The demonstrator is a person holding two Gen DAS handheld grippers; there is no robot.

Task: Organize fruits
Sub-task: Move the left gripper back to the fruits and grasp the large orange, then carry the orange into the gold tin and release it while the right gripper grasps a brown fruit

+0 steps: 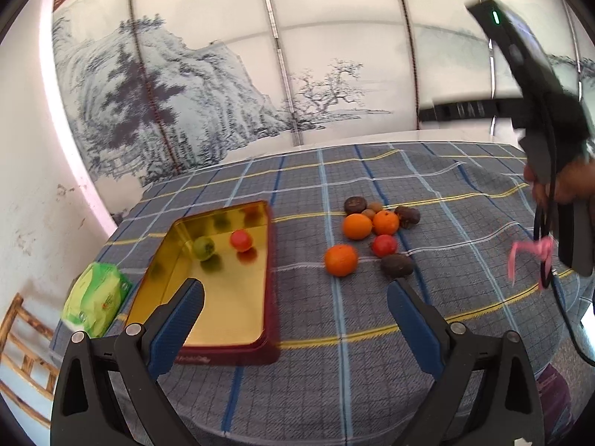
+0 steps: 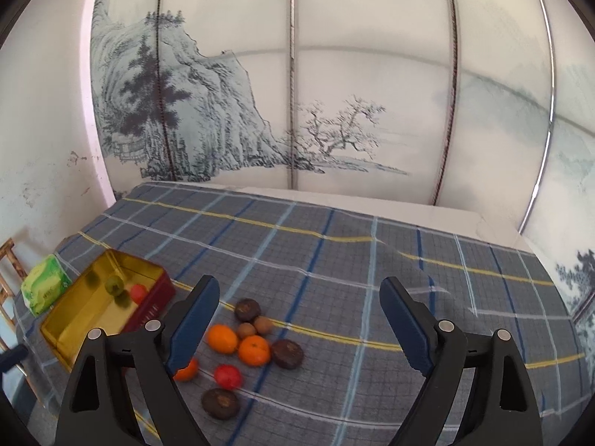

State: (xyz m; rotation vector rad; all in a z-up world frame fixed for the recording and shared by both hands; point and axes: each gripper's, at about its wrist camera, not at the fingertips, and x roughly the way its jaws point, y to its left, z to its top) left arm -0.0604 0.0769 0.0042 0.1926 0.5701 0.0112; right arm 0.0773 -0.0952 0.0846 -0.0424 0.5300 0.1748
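A gold tin with red sides point(image 1: 219, 319) point(image 2: 70, 338) sits at the table's left and holds a green fruit point(image 1: 203, 248) point(image 2: 114, 285) and a red fruit point(image 1: 241, 241) point(image 2: 138, 293). Right of it lies a cluster: three oranges point(image 1: 341, 259) point(image 2: 254, 350), a red fruit point(image 1: 385, 245) point(image 2: 227, 376), dark brown fruits point(image 1: 397, 265) point(image 2: 220, 403) and small brown ones point(image 2: 263, 325). My left gripper point(image 1: 295, 299) is open and empty, above the cloth between tin and cluster. My right gripper point(image 2: 299, 301) is open and empty, above the cluster; its body shows at the right of the left wrist view point(image 1: 535, 104).
A grey plaid cloth point(image 1: 372, 334) point(image 2: 334, 260) covers the table. A green packet point(image 1: 97, 299) point(image 2: 45, 290) lies left of the tin at the table edge. A wooden chair point(image 1: 22, 353) stands lower left. A painted screen wall stands behind the table.
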